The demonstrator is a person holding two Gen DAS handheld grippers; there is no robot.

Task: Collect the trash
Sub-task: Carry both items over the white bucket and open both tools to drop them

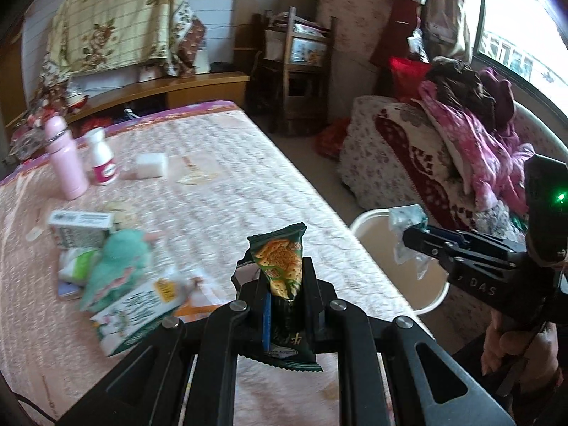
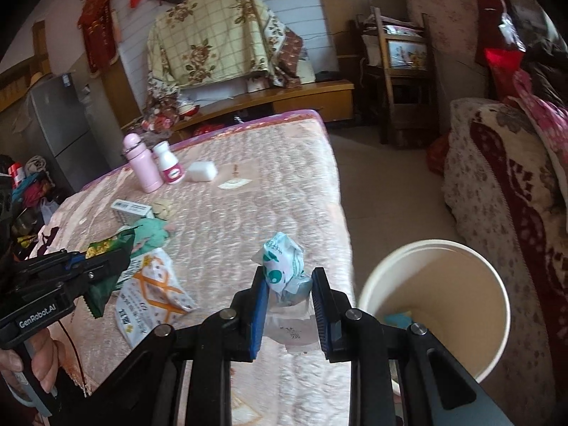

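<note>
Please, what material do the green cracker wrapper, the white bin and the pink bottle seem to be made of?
Green cracker wrapper: thin printed plastic film, glossy, with crimped, serrated ends. White bin: probably plastic, smooth and matte, with a thin rim. Pink bottle: smooth coated metal or plastic; the look leaves it open.

This is a lived-in home bedroom: a quilted pink mattress (image 2: 248,184) fills the middle, a floral blanket (image 2: 209,46) drapes furniture by the wall, clothes (image 1: 472,131) pile on a sofa, and a grey fridge (image 2: 60,131) stands in the corner.
</note>
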